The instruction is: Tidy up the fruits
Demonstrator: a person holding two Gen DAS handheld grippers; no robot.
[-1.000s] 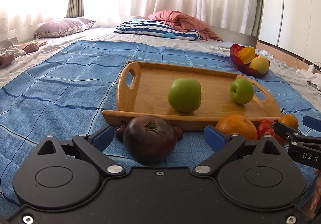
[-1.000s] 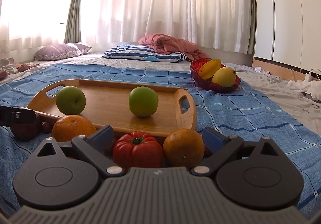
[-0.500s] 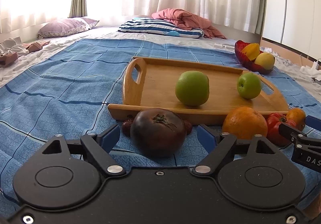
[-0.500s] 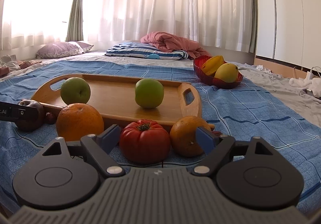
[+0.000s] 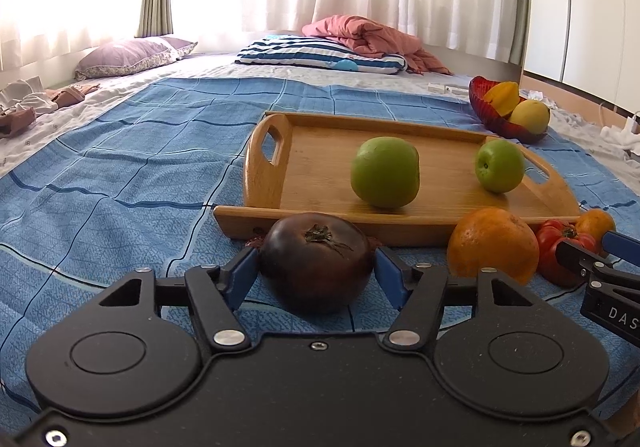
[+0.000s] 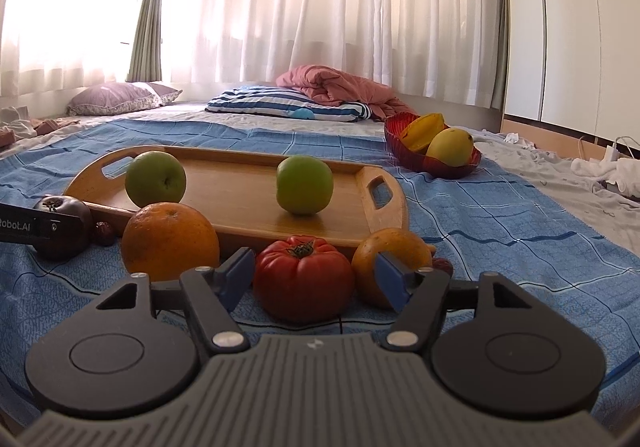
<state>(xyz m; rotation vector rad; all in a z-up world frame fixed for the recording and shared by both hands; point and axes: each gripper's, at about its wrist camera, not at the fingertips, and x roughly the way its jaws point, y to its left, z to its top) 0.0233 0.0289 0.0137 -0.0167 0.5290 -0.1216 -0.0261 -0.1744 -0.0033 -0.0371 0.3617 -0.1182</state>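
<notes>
On the blue blanket (image 5: pixel 120 183), the left claw (image 5: pixel 316 273) has been closing and its blue pads touch both sides of the dark tomato (image 5: pixel 316 267) beside the wooden tray (image 5: pixel 320 151). Next view: the right claw (image 6: pixel 316 279) has been closing around the red tomato (image 6: pixel 304 279), not squeezing it yet.

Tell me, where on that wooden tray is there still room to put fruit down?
On the tray, the boards between the two green apples are bare, and so is the stretch behind them to the far rim. It is crowded on the blue cloth in front of the tray, where oranges and tomatoes sit close together.
</notes>
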